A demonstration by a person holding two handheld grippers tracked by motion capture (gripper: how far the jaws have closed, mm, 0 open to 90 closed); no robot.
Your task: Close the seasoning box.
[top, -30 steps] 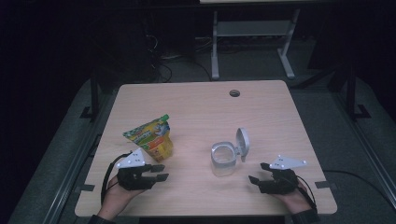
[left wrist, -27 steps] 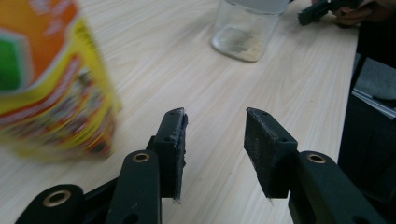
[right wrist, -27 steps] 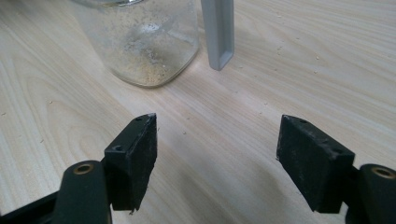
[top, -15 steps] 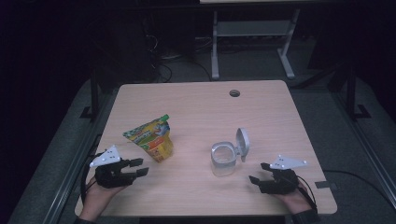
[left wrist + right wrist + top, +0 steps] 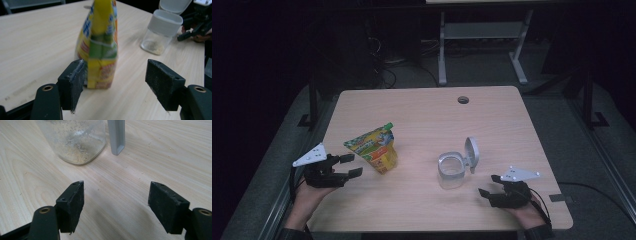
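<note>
My left gripper (image 5: 348, 165) has just been opening its jaws, now released beside the pouch (image 5: 374, 148) near the desk (image 5: 422, 110) edge; its print is unreadable. My right gripper (image 5: 489, 185) gapes empty beside the jar (image 5: 451, 170).

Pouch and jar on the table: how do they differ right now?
The pouch is a soft, opaque yellow-green packet that leans to one side; the jar is a rigid clear container that stands upright. The pouch's top looks closed, while the jar's hinged lid is flipped open, with a thin layer of grains at the bottom. The pouch sits nearer the left gripper, the jar nearer the right gripper. Both stand free on the table, ungripped.
</note>
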